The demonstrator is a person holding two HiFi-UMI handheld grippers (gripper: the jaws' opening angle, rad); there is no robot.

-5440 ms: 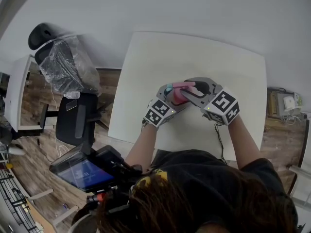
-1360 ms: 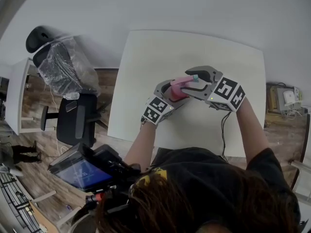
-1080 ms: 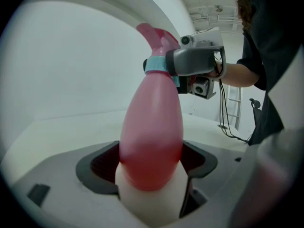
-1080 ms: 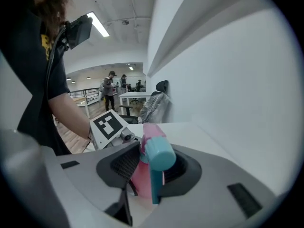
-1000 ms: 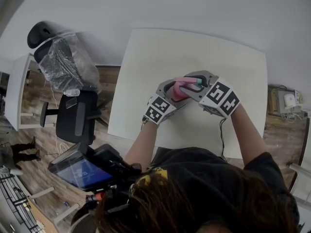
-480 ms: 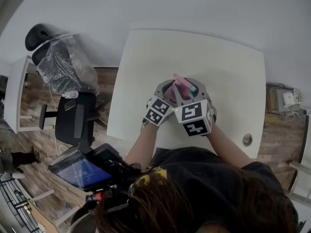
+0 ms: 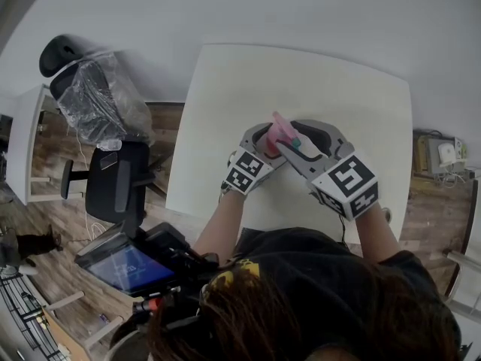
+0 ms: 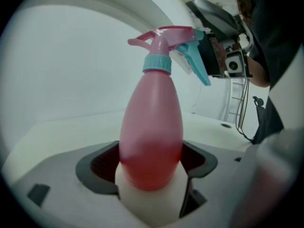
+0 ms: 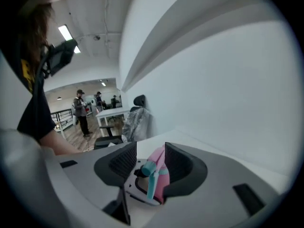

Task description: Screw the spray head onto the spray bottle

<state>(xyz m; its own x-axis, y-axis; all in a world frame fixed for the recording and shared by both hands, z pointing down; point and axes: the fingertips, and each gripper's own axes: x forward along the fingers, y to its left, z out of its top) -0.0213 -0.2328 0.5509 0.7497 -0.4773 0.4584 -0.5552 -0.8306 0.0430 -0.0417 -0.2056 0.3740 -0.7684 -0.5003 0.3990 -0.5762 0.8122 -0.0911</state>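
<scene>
The left tool (image 8: 151, 170) holds the pink spray bottle (image 8: 151, 122) tight above the table (image 7: 316, 81), and the right tool (image 9: 145, 167) is opening around the spray head (image 9: 156, 172); next pinch it squarely and turn gently.

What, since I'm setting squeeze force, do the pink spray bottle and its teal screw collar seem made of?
The pink spray bottle: probably plastic, smooth satin skin with soft, broad highlights. The teal screw collar: probably opaque plastic, matte, with a crisp moulded edge.
</scene>
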